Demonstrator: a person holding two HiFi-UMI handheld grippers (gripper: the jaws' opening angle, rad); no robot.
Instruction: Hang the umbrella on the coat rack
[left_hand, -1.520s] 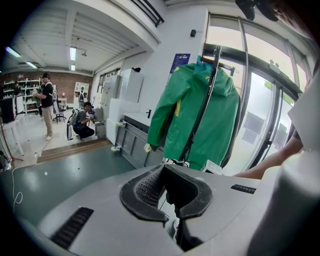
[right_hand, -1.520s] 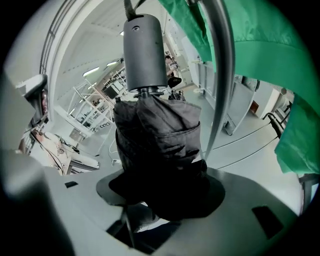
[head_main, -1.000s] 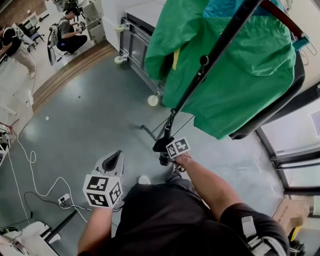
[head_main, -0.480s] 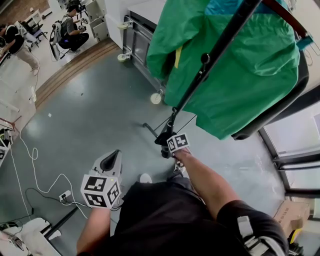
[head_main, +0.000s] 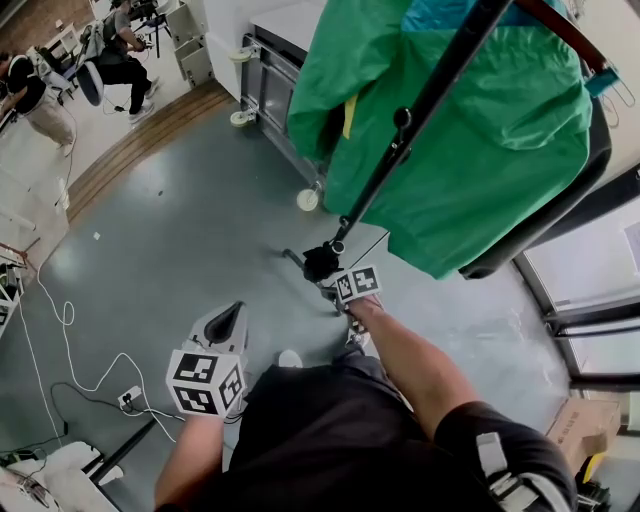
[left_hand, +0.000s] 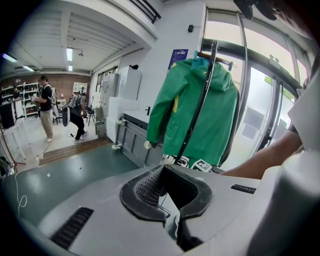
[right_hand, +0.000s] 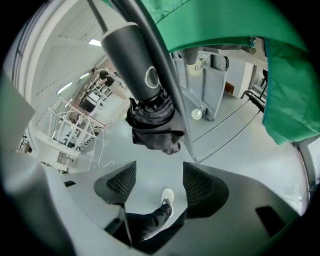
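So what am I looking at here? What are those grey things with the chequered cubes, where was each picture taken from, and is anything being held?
There is no robot here. A person holds a two-jaw tool in each hand, and the cubes are parts of those tools. One picture comes from a camera on the person's head, looking down at the floor, where a white cable lies. The other two come from cameras riding on the tools. A rack holds a green jacket. The right gripper has just been opening its jaws, and nothing is between them. The black umbrella hangs just beyond, by the rack's pole. The left gripper is shut and empty.
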